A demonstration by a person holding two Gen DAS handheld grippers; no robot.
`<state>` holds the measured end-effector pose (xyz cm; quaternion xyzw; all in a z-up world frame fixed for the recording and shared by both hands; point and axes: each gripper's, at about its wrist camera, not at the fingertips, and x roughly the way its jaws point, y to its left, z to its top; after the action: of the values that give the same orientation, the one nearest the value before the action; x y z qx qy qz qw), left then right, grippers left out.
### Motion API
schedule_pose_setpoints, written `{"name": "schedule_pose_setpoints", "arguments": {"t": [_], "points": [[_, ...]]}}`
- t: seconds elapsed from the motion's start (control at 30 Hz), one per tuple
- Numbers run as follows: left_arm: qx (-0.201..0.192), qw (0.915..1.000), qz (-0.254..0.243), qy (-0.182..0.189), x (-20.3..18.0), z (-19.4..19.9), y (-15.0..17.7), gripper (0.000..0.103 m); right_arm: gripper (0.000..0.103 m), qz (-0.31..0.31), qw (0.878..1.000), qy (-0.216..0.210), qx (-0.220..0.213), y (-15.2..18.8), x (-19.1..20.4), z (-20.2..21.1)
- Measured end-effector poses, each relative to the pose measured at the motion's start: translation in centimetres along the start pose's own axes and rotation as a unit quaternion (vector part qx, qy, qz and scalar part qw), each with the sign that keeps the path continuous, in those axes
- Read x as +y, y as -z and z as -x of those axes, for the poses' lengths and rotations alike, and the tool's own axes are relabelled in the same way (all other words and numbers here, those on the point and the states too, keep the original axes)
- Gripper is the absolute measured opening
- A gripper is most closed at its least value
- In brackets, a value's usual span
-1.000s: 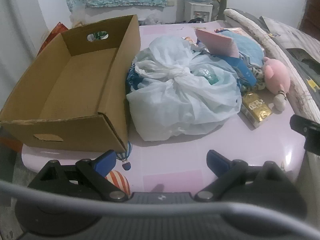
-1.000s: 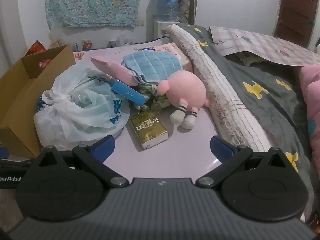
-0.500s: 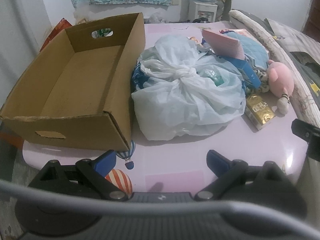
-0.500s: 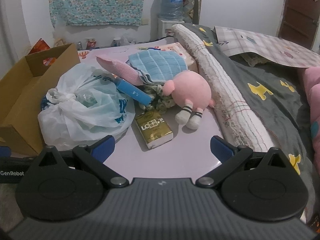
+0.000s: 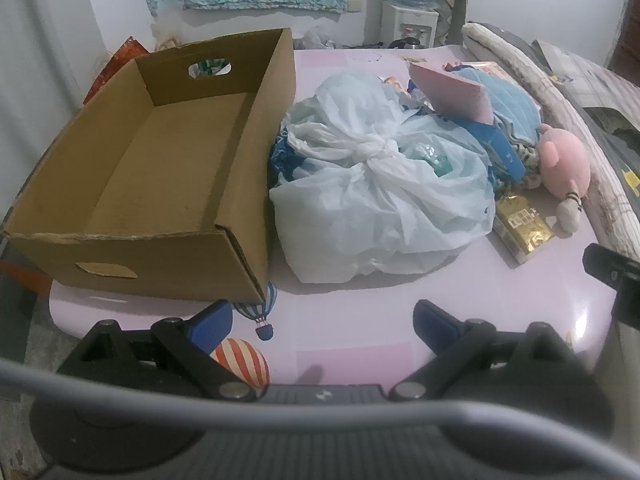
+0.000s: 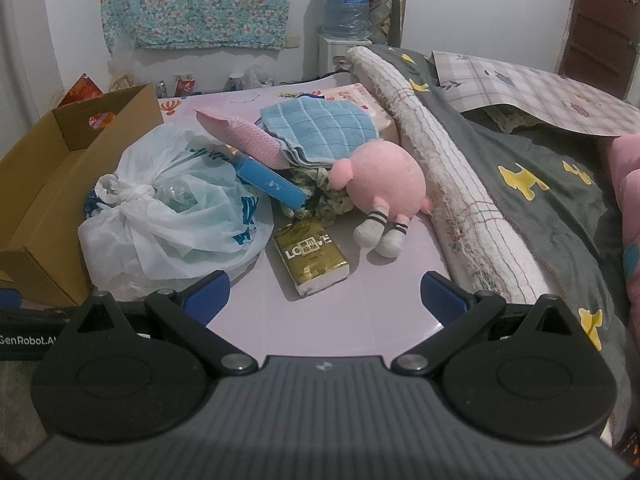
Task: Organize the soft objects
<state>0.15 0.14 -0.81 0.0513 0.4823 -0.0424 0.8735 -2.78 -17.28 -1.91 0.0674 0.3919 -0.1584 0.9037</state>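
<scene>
An empty cardboard box (image 5: 168, 168) (image 6: 44, 184) sits on the left of the pink table (image 5: 360, 320). Beside it lies a knotted white plastic bag (image 5: 380, 196) (image 6: 168, 224). Behind the bag are a pink cloth (image 6: 244, 136), a folded blue towel (image 6: 320, 128) and a blue tube (image 6: 272, 184). A pink plush toy (image 6: 384, 184) (image 5: 564, 160) lies at the right, with a gold tissue pack (image 6: 310, 256) (image 5: 522, 228) in front. My left gripper (image 5: 322, 322) is open near the table's front edge. My right gripper (image 6: 324, 296) is open too, just short of the tissue pack.
A rolled white blanket (image 6: 452, 184) and grey bedding (image 6: 540, 184) border the table's right side. A water dispenser (image 6: 346, 12) and a floral cloth (image 6: 200, 4) stand at the back wall. The right gripper's body (image 5: 616, 276) shows at the right edge of the left wrist view.
Both grippers have drawn back and risen slightly, so the objects sit a little farther and lower in view. Nothing on the table has moved.
</scene>
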Motion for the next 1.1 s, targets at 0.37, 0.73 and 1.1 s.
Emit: {"name": "schedule_pose_setpoints", "arguments": {"t": [0.37,0.73,1.1], "points": [[0.003,1.0,0.0,-0.002,0.16,-0.09,0.05,0.098,0.102,0.0,1.0,0.002,0.0,-0.02,0.09,-0.02],[0.005,1.0,0.002,-0.005,0.24,-0.24,0.07,0.098,0.102,-0.001,1.0,0.002,-0.001,-0.03,0.11,-0.07],[0.008,0.9999,0.002,-0.007,0.38,-0.43,0.04,0.098,0.102,-0.003,1.0,0.004,0.0,-0.17,0.12,-0.36]]}}
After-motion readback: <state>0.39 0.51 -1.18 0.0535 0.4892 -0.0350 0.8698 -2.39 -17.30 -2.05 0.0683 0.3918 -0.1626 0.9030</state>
